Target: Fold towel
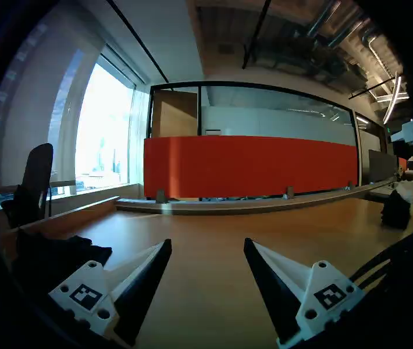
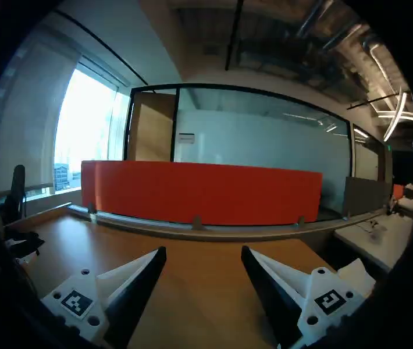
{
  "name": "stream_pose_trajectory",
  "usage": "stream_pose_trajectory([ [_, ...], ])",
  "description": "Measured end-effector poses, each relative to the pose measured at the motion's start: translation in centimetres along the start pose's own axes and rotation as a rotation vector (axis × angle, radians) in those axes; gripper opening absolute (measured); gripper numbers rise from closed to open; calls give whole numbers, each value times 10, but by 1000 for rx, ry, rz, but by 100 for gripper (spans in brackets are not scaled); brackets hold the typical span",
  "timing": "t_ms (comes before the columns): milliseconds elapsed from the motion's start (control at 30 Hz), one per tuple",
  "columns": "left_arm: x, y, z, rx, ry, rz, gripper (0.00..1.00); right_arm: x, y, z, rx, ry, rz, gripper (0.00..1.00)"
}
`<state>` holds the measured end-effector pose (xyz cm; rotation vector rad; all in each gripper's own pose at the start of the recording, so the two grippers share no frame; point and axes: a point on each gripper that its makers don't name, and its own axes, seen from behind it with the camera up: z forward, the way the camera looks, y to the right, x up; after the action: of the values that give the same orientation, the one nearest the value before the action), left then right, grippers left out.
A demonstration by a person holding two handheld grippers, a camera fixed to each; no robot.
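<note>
Desk point(image 1: 218, 221): wooden top, running back to a low rail at its far edge.
Left gripper point(image 1: 206, 241): jaws spread wide, held low over the desk; bare wood shows in the gap between its two white fingers, which have dark inner faces.
Right gripper point(image 2: 203, 249): jaws likewise wide apart, low over the same wood, gripping nothing.
Markers point(image 1: 85, 295): one black-and-white square on each finger.
Dark cloth point(image 1: 61, 253): crumpled heap on the desk in the left gripper view, just beyond the left-hand finger and apart from both tips; whether it is the towel cannot be told.
Dark lump point(image 1: 395, 210): near the desk's right end, well apart from the left gripper; too shadowed to identify.
Partition point(image 1: 247, 166): red panel standing upright along the desk's far edge.
Glass wall point(image 2: 253, 139): black-framed, behind the partition.
Window point(image 1: 104, 134): bright, at the left.
Chair point(image 1: 35, 174): dark backrest before the window.
White desk point(image 2: 375, 235): lower right of the right gripper view, beside the wooden one.
</note>
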<state>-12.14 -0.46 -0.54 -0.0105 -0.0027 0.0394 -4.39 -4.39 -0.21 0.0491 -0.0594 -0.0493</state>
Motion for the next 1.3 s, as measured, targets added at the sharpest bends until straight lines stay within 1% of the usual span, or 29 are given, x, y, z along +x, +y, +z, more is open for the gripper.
stream_pose_trajectory([
  [267, -1, 1, 1, 0, -1, 0, 92, 1, 2, 2, 1, 7, -3, 100],
  [467, -1, 1, 1, 0, -1, 0, 92, 7, 5, 2, -2, 29, -7, 100],
  [600, -2, 1, 1, 0, -1, 0, 92, 13, 11, 2, -10, 54, -8, 100],
  [800, -3, 1, 1, 0, -1, 0, 92, 17, 24, 2, -33, 87, 15, 100],
  [900, -3, 1, 1, 0, -1, 0, 92, 10, 31, 4, -40, 94, 30, 100],
  [1067, -2, 2, 1, 0, -1, -1, 92, -12, 40, 8, -54, 93, 53, 100],
  [1300, -2, 3, 0, 0, -1, -1, 92, -51, 46, 10, -35, 102, 63, 100],
])
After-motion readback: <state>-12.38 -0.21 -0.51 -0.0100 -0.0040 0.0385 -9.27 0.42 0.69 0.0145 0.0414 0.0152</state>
